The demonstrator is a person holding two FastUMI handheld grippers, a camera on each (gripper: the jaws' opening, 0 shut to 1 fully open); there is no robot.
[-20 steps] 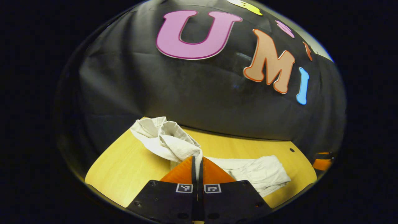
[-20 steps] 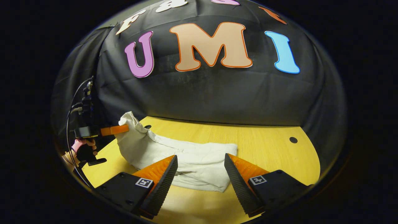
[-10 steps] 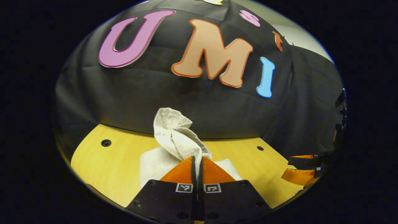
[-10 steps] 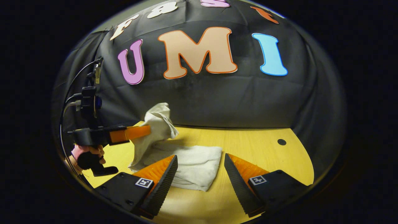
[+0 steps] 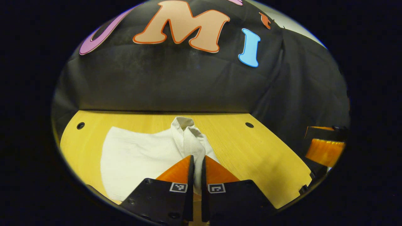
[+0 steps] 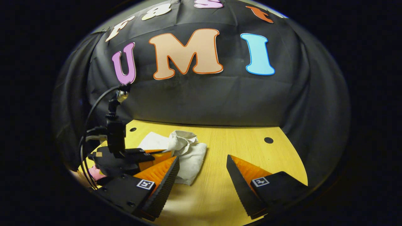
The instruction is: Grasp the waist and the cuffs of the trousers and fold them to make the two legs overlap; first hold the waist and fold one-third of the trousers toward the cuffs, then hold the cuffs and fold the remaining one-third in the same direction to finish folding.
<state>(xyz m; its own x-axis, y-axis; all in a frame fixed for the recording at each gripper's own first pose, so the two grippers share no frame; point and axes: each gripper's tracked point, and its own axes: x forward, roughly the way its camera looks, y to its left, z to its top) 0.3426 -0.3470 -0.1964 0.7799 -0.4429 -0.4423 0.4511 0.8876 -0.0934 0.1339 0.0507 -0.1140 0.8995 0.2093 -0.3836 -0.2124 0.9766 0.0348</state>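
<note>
Trousers folded, bunched edge pinched by left gripper; right gripper gapes.

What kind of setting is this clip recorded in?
Most likely a staged recording booth, not a home: a black cloth wall backs a bare wooden table with round holes, and on it lie white trousers, pinched by the left tool.

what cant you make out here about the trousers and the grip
- Left gripper view: the left gripper is shut on a bunch of the trousers; waist or cuffs, the crumpling hides.
- Right gripper view: the right gripper, open, covers the trousers' near corner.
- Layers underneath: hidden.
</note>
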